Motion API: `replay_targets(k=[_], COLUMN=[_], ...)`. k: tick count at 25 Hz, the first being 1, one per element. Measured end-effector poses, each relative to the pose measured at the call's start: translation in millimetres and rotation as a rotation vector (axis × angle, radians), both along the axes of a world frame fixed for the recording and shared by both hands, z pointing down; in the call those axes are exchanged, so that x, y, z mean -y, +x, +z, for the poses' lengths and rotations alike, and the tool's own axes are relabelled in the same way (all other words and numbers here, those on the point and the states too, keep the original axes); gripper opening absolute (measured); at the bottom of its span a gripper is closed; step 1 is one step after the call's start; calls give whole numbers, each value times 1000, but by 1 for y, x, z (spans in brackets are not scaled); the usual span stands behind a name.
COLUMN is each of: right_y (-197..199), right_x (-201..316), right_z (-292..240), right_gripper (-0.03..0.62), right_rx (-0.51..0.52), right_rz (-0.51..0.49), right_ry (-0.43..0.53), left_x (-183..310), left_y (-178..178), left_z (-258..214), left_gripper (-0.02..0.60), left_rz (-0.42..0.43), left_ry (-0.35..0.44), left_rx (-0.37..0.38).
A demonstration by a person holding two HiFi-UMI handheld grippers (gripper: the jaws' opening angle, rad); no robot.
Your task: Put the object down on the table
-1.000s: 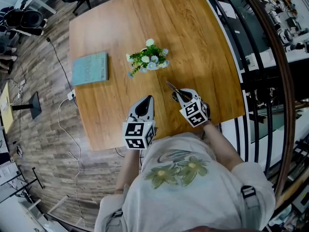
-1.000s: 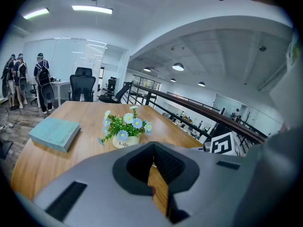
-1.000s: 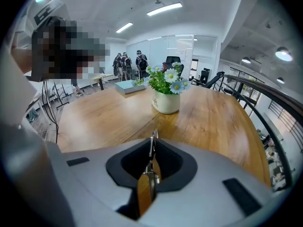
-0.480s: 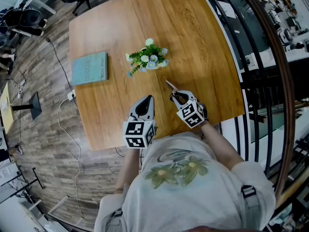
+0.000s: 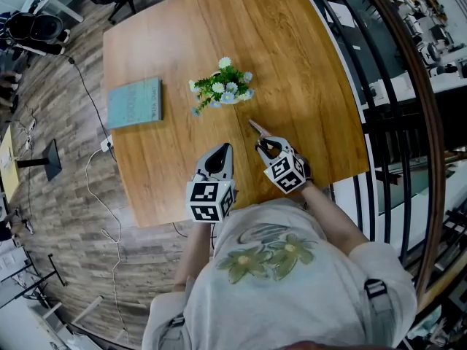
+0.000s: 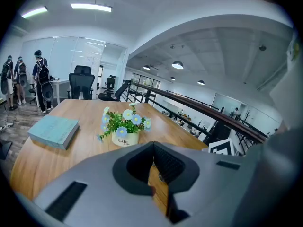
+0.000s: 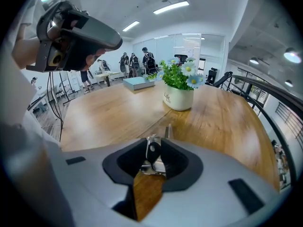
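Note:
A small metal tool [image 5: 257, 128] with a thin end pokes out ahead of my right gripper [image 5: 264, 143], low over the wooden table [image 5: 306, 64]. In the right gripper view the tool [image 7: 151, 151] lies between the pads, down at the table top. The jaws of my right gripper [image 7: 152, 148] are opening, and the pads look slack around the tool. My left gripper [image 5: 222, 149] hovers to its left near the table's front edge. In its own view the left gripper [image 6: 152, 169] is shut, with only a thin slit and nothing in it.
A white pot of blue and white flowers [image 5: 222, 87] stands just beyond both grippers. A teal book [image 5: 136, 103] lies at the table's left side. A dark railing [image 5: 394, 86] runs along the right. Several people stand far off in the room [image 6: 19, 74].
My right gripper has drifted slightly left with the tool and its jaws have widened. The left gripper has stayed in place.

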State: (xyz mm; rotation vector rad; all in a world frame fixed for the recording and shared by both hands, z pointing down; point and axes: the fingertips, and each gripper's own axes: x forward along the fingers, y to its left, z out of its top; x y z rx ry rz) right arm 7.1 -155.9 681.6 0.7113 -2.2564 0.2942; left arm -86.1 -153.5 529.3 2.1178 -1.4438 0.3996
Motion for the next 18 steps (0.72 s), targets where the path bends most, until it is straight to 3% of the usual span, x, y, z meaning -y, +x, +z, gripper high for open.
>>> replay_targets(k=[12,18], right_y=[-5,-5], right_x=[-4,-1], right_z=[6,1], right_gripper=[114,128], right_rx=[7,66], right_rz=[10,59], right_ry=[-9,-104], left_x=[-3,-3], left_y=[-6,-6], left_z=[2,-3], left_gripper=[17,17], left_rz=[-2,2], left_ry=[2,9], left_rx=[11,20])
